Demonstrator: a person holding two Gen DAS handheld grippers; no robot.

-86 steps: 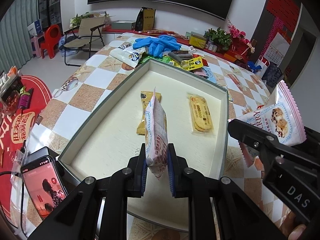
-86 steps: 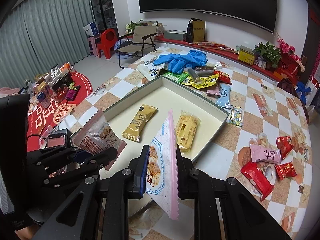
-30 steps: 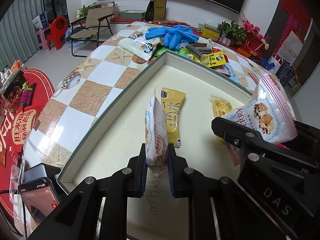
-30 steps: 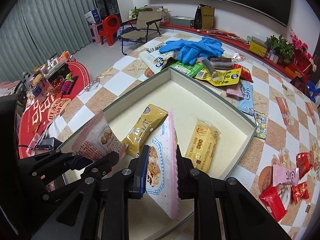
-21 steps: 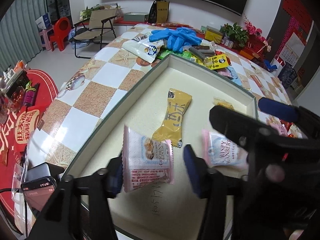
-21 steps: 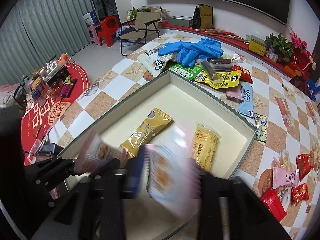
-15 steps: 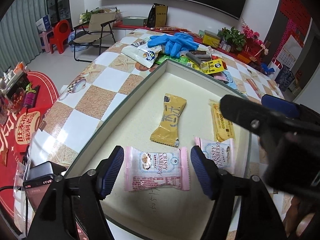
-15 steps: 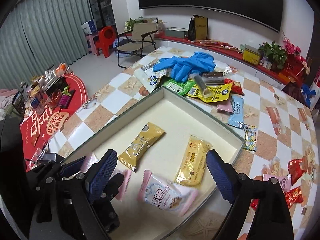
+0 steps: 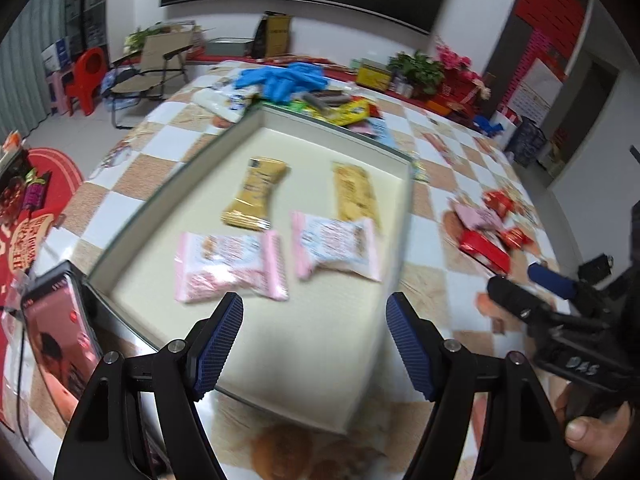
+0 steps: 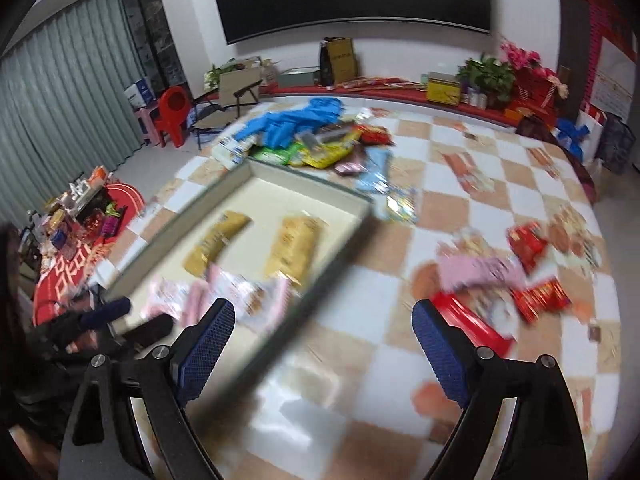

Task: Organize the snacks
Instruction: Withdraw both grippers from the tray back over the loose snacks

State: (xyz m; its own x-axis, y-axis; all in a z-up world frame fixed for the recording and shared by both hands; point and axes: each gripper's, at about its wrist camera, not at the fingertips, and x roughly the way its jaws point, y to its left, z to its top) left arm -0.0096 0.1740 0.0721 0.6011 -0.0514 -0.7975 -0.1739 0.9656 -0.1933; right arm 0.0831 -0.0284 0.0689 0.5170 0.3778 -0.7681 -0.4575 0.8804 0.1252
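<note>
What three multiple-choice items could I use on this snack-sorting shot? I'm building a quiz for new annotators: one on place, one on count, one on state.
1. Where do the two pink-edged packets lie?
A. In the tray, nearer the camera than the yellow packets
B. On the checkered table beside the red snacks
C. Under the blue gloves

2. How many snack packets are in the tray?
A. Two
B. Four
C. Six

3. What state is the left hand-held gripper in?
A. Shut on a pink packet
B. Shut on nothing
C. Open, nothing between its fingers

Answers:
1 A: both pink-edged packets rest on the tray floor in front of the yellow packets.
2 B: two yellow and two pink show inside the tray walls.
3 C: the left hand-held gripper has its blue pads spread wide, having just opened, with only bare tray between them.
</note>
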